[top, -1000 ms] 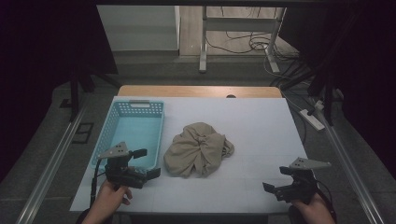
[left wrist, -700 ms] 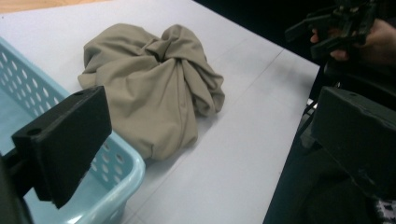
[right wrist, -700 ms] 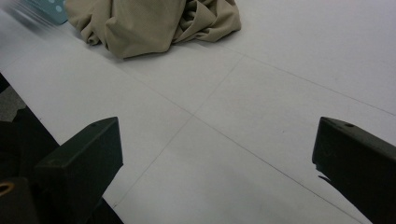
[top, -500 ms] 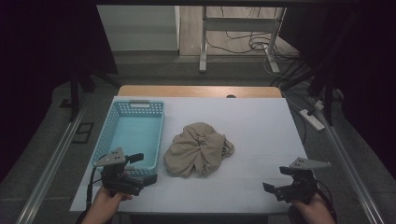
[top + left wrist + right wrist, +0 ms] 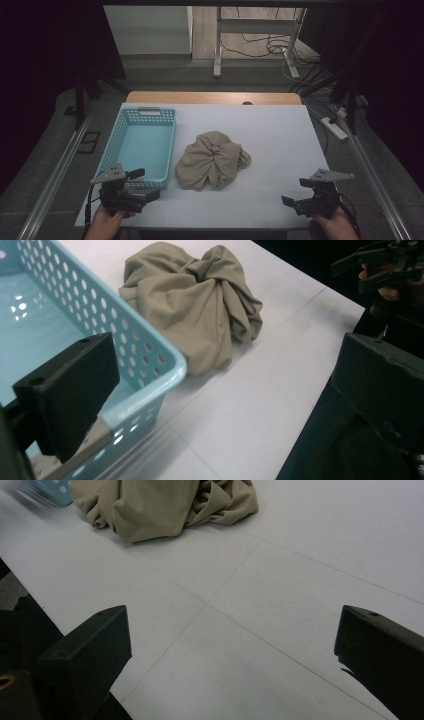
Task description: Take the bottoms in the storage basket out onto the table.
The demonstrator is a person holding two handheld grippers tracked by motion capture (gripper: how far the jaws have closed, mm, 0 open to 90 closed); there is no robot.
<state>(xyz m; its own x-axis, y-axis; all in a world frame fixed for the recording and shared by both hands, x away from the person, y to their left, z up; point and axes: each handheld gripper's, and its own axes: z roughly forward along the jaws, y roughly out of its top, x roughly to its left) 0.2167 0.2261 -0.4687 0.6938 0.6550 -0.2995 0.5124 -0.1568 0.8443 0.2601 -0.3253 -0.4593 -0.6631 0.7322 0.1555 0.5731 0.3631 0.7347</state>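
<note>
A crumpled tan cloth (image 5: 212,160) lies in a heap at the middle of the white table, just right of a light blue perforated basket (image 5: 149,111) with nothing in it. My left gripper (image 5: 145,184) is open at the basket's near right corner, jaws pointing right. In the left gripper view (image 5: 225,385) that basket corner (image 5: 165,365) sits beside the left jaw, and the cloth (image 5: 200,305) lies beyond. My right gripper (image 5: 294,191) is open near the table's front right, over bare table. The right gripper view (image 5: 232,650) shows the cloth (image 5: 160,502) far ahead.
The white table top (image 5: 280,130) ends in a wooden strip (image 5: 215,97) at the far side. Metal rails (image 5: 55,175) run along both sides. A power strip (image 5: 335,127) and cables lie on the floor at right. The right hand's gripper (image 5: 385,265) appears far off in the left gripper view.
My left gripper has drawn back a little toward the table's near edge. The right gripper, the cloth and the basket have stayed put.
</note>
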